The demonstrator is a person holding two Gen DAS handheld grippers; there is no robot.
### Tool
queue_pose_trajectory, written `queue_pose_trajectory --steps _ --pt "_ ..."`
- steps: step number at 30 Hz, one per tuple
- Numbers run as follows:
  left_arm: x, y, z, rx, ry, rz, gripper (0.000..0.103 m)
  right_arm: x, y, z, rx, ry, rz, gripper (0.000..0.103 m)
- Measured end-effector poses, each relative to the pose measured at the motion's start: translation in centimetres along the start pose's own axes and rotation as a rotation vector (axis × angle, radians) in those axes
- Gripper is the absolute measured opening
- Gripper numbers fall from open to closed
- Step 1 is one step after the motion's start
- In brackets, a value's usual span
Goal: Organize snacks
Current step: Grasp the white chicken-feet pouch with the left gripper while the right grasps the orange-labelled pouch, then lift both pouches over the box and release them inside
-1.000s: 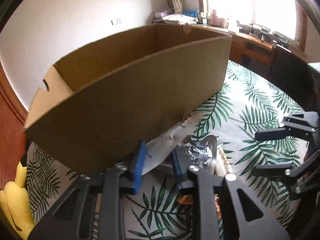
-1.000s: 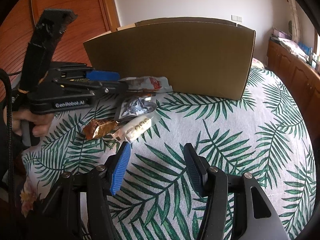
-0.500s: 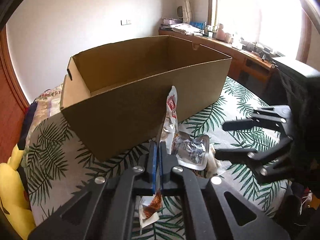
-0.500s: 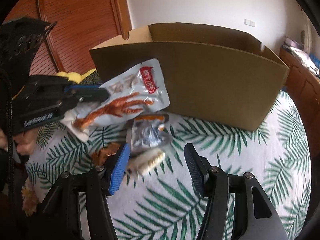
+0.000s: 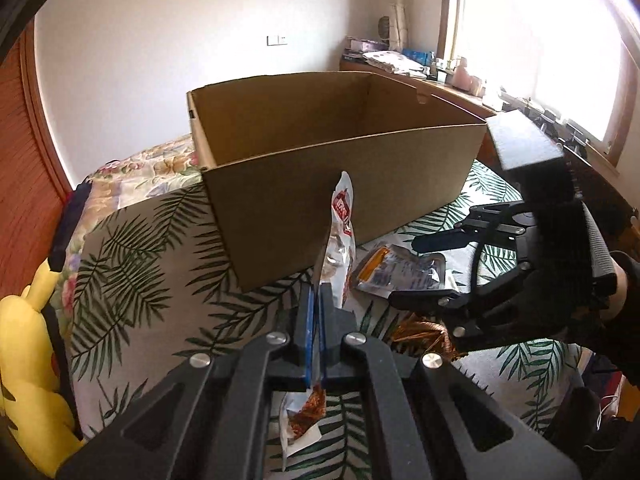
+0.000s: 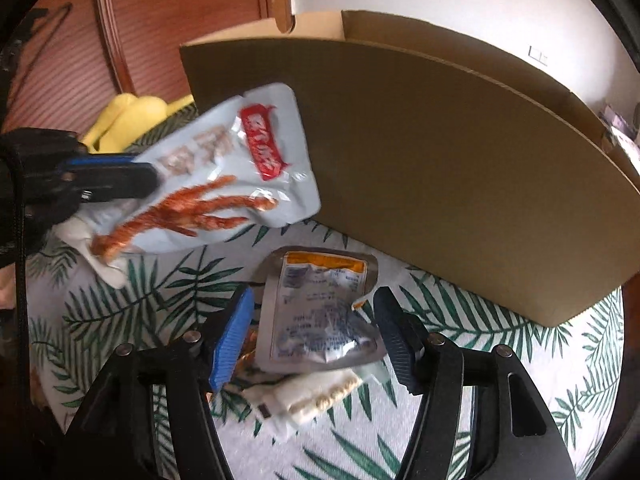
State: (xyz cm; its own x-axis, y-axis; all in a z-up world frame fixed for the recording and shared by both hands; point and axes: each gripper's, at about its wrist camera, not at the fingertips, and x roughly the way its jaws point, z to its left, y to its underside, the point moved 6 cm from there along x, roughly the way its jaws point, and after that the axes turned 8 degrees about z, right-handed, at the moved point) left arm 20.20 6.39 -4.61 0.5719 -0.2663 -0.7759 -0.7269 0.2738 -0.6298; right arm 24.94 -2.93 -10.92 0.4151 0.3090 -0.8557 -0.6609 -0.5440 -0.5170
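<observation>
My left gripper (image 5: pixel 316 336) is shut on a white chicken-feet snack pouch (image 5: pixel 340 236), held edge-on above the table in front of an open cardboard box (image 5: pixel 340 184). In the right wrist view the pouch (image 6: pixel 224 176) hangs flat from the left gripper (image 6: pixel 120 176) beside the box (image 6: pixel 440 168). My right gripper (image 6: pixel 312 336) is open, its jaws on either side of a silver and orange pouch (image 6: pixel 320 312) lying on the table. A white snack bar (image 6: pixel 312 396) and a copper wrapper (image 5: pixel 420 332) lie under it. The right gripper also shows in the left wrist view (image 5: pixel 432 272).
The table has a palm-leaf cloth (image 6: pixel 500 360). A yellow plush toy (image 5: pixel 24 360) sits at the left edge. A floral cover (image 5: pixel 152 168) lies behind the box, and a cluttered desk (image 5: pixel 460 80) stands under the window.
My left gripper closed on the white pouch and lifted it off the table. My right gripper moved forward and down over the silver pouch.
</observation>
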Motion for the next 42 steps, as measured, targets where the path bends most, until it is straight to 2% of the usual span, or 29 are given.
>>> queue_pose_trajectory --steps 8,15,18,21,23,24,26,29,32,34,36,42 --pt "0.1 0.2 -0.4 0.001 0.002 -0.003 0.0 1.5 -1.3 0.3 -0.017 0.043 0.024 0.065" --pt "1.3 0.2 -1.1 0.008 0.002 0.023 0.006 2.1 -1.8 1.0 -0.032 0.057 0.024 0.066" --pt "1.7 0.2 -1.0 0.004 0.0 0.03 0.013 1.7 -1.3 0.7 -0.035 0.057 0.023 0.066" --pt "1.8 0.2 -1.1 0.007 -0.009 0.034 0.016 1.7 -1.1 0.8 -0.037 0.055 0.028 0.066" --pt "2.0 0.2 -1.1 0.011 -0.015 0.04 0.024 1.6 -0.9 0.5 -0.036 0.054 0.032 0.065" --pt "2.3 0.3 -1.1 0.012 -0.012 0.061 0.031 1.6 -0.8 0.4 -0.036 0.052 0.034 0.065" --pt "3.3 0.7 -1.0 0.011 -0.016 0.105 0.032 1.5 -0.7 0.2 -0.037 0.048 0.037 0.065" --pt "4.2 1.2 -1.0 0.014 -0.029 0.123 0.032 1.5 -0.6 0.1 -0.045 0.04 0.044 0.064" --pt "4.5 1.2 -0.6 -0.009 -0.021 0.121 0.032 1.4 -0.4 0.0 -0.055 0.029 0.051 0.063" --pt "4.5 1.1 -0.6 -0.017 0.001 0.116 0.023 1.3 -0.4 0.0 -0.063 0.029 0.05 0.062" --pt "4.5 1.2 -0.8 -0.003 -0.006 0.107 0.021 1.3 -0.2 -0.1 -0.061 0.03 0.045 0.062" --pt "3.4 1.6 -1.2 -0.009 -0.007 0.068 0.019 1.0 0.1 -0.4 -0.039 0.023 0.011 0.06"
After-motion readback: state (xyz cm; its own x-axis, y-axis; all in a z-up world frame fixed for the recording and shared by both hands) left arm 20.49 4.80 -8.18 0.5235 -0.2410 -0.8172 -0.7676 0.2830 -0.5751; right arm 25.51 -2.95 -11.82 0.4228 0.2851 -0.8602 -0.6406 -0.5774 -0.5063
